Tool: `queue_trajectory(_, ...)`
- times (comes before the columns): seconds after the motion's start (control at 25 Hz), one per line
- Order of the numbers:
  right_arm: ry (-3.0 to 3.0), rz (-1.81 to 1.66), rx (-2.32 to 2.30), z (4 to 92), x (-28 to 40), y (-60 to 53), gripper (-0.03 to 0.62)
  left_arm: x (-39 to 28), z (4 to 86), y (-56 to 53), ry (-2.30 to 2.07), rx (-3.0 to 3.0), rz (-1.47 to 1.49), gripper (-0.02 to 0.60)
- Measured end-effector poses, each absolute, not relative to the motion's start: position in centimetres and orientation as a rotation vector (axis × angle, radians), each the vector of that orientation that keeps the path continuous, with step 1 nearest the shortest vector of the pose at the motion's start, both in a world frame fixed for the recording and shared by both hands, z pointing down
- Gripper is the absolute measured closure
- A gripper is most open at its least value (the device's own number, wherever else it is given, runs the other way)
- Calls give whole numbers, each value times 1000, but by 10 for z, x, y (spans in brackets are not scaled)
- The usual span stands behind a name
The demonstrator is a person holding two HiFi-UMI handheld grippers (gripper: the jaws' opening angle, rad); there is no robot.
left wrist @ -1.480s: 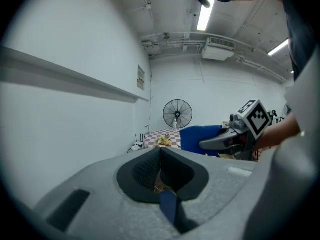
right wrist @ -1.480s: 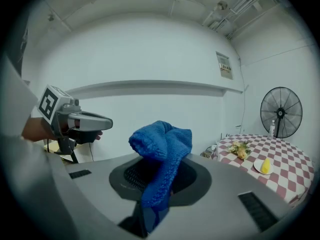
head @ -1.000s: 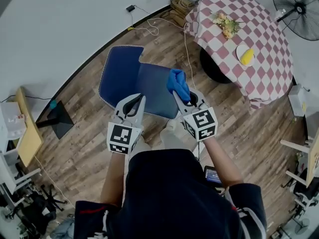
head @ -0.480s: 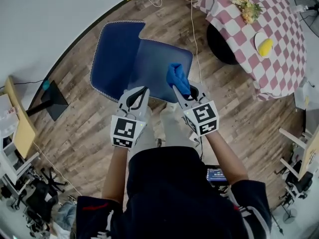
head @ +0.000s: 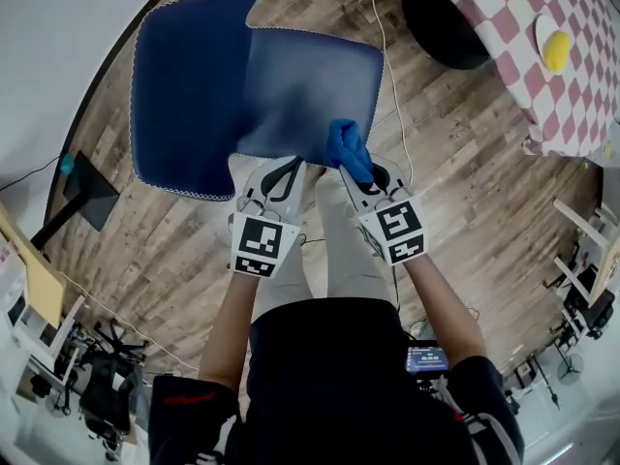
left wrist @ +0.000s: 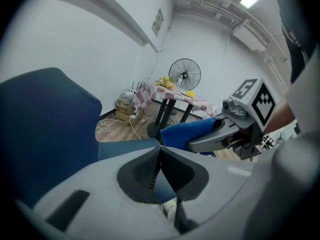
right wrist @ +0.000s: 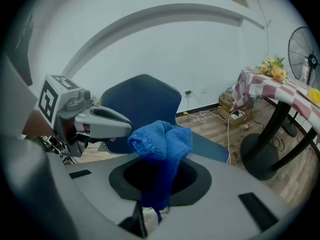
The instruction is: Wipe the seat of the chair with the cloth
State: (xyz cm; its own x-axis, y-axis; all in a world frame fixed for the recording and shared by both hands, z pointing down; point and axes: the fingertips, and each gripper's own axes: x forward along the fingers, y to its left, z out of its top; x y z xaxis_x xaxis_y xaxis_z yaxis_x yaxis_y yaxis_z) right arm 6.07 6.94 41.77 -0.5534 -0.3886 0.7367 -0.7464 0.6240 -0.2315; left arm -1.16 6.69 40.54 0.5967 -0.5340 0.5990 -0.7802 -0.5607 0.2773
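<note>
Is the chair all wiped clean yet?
Not yet. Done: the blue cloth is picked up, with the right claw shut on it. In hand: it hangs by the front edge of the chair seat; the left claw is shut and empty. Left: all the wiping.

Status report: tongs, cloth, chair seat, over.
Left tongs shut, empty. Right tongs shut on blue cloth. Cloth at chair seat front edge, contact unclear. Nothing on seat.

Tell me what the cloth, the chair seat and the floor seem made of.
Cloth: soft knit or terry, matte blue; nubby loops, limp folds. Chair seat: probably matte blue upholstery fabric; no shine, weave blurred. Floor: wood-grain planks, maybe laminate; visible plank seams.
</note>
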Motion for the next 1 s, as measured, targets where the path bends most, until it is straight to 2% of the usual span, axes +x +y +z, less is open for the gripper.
queue_trajectory(0.52, -2088, 868, 859, 551, 73, 72, 531, -13, 552, 63, -981, 2130, 709, 567)
queue_trajectory(1.0, -1991, 891, 807, 627, 104, 77, 531, -11, 663, 48, -1001, 2109, 895, 565)
